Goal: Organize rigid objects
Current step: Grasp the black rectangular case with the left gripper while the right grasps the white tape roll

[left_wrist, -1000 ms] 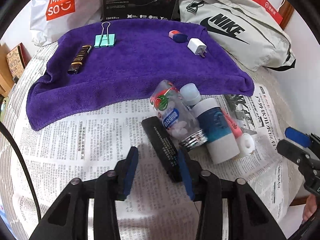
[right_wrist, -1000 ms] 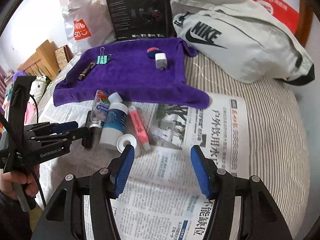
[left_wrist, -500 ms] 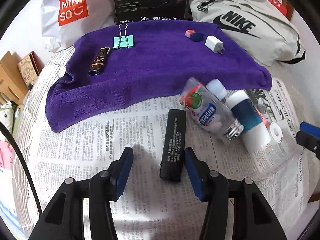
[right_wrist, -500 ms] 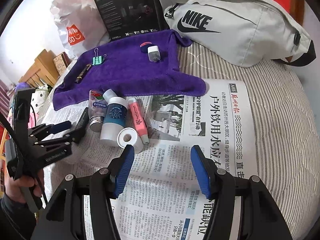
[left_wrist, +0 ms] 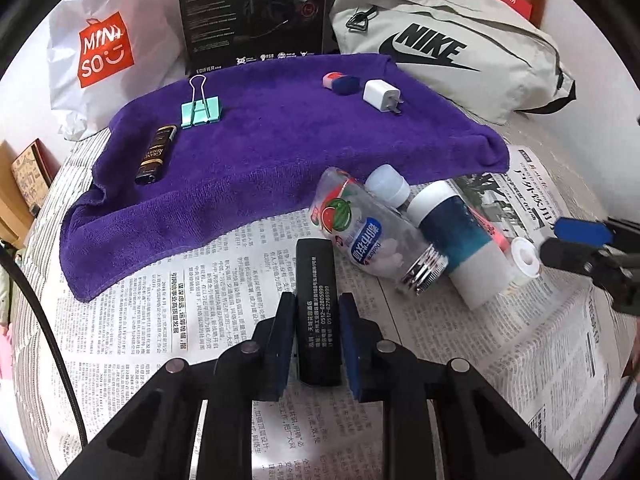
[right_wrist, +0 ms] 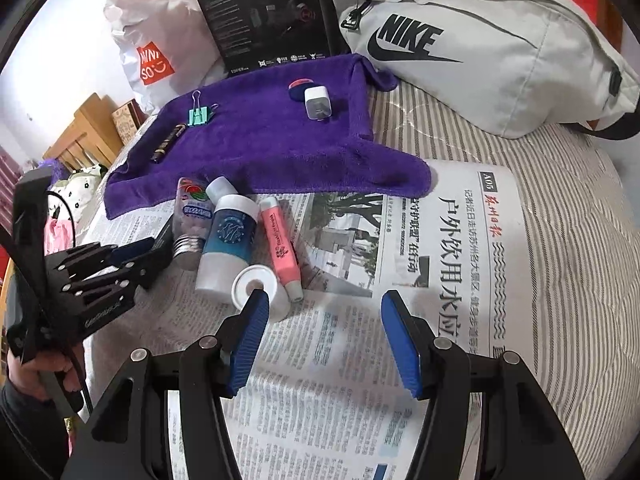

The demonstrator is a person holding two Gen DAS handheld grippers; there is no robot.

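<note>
Though clamped in left gripper, black box lengthwise, away from camera.

Left gripper: matte black printed frame, two angular linkage arms per side joined by round silver pivot screws, dark blue ribbed pads lining the fingers; a black cable arcs along its left side. Right gripper: same black frame and silver screws, brighter blue ribbed pads. Seen from the right wrist view, the left unit carries pale lettering on its side plate and a black handle, gripped by a hand in a dark sleeve.
</note>
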